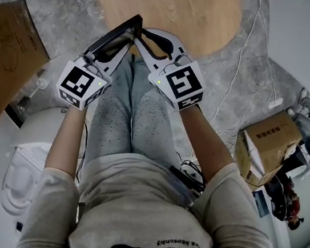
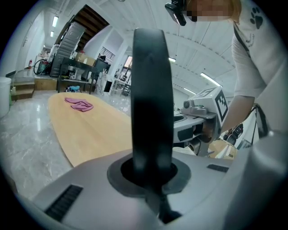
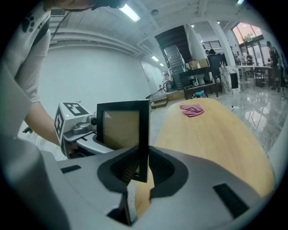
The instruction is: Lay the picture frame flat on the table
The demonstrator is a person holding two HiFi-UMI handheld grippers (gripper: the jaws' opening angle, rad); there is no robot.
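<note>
Short of the oval wooden surface's (image 1: 178,8) near rim, the picture frame (image 3: 121,128) hangs upright in the air; your left gripper's (image 2: 148,166) jaws are clamped on one edge, your right gripper's (image 3: 140,168) stand apart around another; next, carry it over the wood and tip it flat.

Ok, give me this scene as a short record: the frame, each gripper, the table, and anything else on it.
picture frame: held up on edge, not yet flat
left gripper: shut on frame's edge
right gripper: jaws apart around frame's opposite edge
table: light wood, rounded end
pink cloth: lying on table, far from frame
</note>
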